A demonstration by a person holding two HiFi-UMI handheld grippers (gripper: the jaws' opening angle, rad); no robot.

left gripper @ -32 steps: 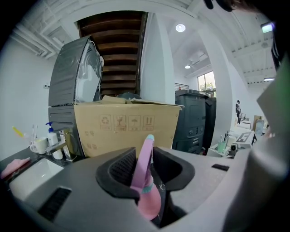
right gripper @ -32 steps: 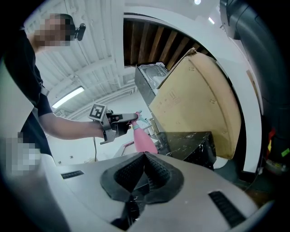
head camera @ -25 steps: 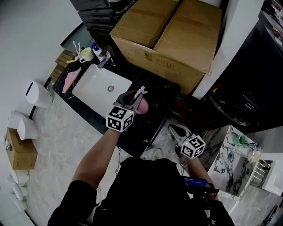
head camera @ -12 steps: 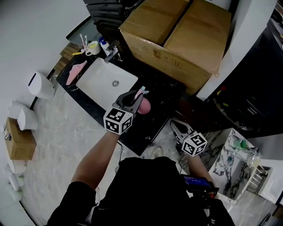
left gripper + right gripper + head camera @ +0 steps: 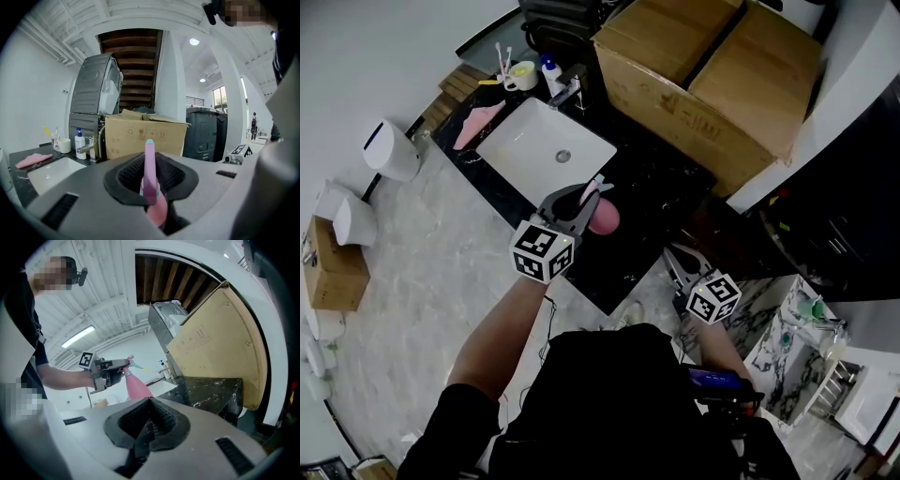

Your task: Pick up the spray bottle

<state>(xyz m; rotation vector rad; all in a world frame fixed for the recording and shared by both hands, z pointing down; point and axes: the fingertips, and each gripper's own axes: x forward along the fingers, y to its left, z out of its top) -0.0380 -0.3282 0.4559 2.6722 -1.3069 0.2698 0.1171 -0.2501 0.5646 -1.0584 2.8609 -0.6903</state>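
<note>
The pink spray bottle [image 5: 604, 218] hangs above the black counter [image 5: 652, 202], held by its neck between the jaws of my left gripper [image 5: 581, 200], which is shut on it. In the left gripper view the bottle's [image 5: 157, 211] pink trigger head stands up between the pads. The right gripper view shows the bottle [image 5: 136, 386] and the left gripper [image 5: 114, 368] from the side. My right gripper [image 5: 676, 259] hovers lower right, off the counter's corner, shut with nothing in it [image 5: 144, 430].
A large cardboard box [image 5: 712, 75] sits on the counter at the back. A white sink [image 5: 546, 150] lies to the left, with a tap, a soap bottle [image 5: 551, 77], a cup [image 5: 522, 75] and a pink cloth [image 5: 478, 122] around it. A white bin [image 5: 391, 150] stands on the marble floor.
My left gripper has drawn back from the sink toward the counter's front edge, a little higher, still holding the bottle. The right gripper has shifted slightly alongside.
</note>
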